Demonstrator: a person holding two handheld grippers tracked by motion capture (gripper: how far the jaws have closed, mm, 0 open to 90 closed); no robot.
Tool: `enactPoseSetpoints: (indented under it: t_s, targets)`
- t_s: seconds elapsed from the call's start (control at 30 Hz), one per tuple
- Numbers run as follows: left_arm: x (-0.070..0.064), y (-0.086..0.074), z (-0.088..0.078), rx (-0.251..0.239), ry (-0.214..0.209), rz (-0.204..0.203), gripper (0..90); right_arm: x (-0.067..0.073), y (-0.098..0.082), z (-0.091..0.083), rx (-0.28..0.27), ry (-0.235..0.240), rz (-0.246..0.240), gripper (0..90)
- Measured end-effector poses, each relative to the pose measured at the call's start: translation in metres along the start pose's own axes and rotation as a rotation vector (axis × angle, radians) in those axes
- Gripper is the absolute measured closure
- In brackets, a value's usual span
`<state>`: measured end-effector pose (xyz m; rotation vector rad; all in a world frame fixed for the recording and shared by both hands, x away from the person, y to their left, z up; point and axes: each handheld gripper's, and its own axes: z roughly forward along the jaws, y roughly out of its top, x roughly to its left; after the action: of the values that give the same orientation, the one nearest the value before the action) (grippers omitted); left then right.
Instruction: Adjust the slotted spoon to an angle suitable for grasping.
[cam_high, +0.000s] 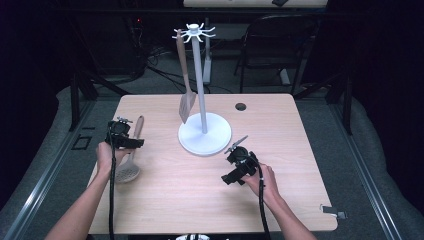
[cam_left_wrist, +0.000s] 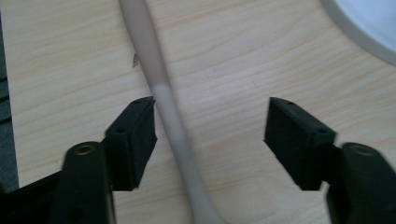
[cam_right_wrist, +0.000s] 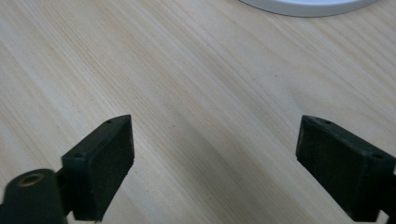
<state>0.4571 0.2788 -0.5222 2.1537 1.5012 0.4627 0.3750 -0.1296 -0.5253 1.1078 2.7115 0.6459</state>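
Two forearms come in from the near edge of a pale wooden counter (cam_high: 200, 200), each hand carrying a black gripper. On the left side lies a slotted spoon (cam_high: 131, 159), its perforated bowl toward the person and its long handle pointing away. Left gripper (cam_high: 125, 142) sits low over that handle. In the left gripper view its fingers (cam_left_wrist: 135, 140) stand partly open with the handle (cam_left_wrist: 168, 116) between them, right against the left finger and clear of the right one; nothing is gripped. Right gripper (cam_high: 235, 167) rests near the counter's middle, its fingers (cam_right_wrist: 105, 163) spread wide over bare wood. Just beyond it stands a white utensil stand (cam_high: 204, 132) with a round base, a spatula (cam_high: 186, 100) hanging from its hooked top.
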Motion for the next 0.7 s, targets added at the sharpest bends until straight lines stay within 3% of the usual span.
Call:
enactPoseSetpoints:
  t_s: [0.33, 0.5, 0.57, 0.7]
  targets:
    - [0.011, -0.007, 0.018, 0.076, -0.008, -0.031, 60.3, 0.002, 0.000, -0.003, -0.004, -0.034, 0.039, 28.4]
    - [0.013, -0.008, 0.025, 0.100, 0.016, -0.035, 68.0, 0.002, -0.002, -0.002, -0.032, -0.027, 0.059, 33.1]
    - [0.015, -0.009, 0.025, 0.107, 0.020, -0.035, 72.0, 0.002, 0.000, -0.004, -0.003, -0.033, 0.040, 34.7]
    - [0.016, -0.010, 0.026, 0.114, 0.016, -0.034, 73.3, 0.004, -0.001, -0.001, -0.025, -0.027, 0.054, 36.2]
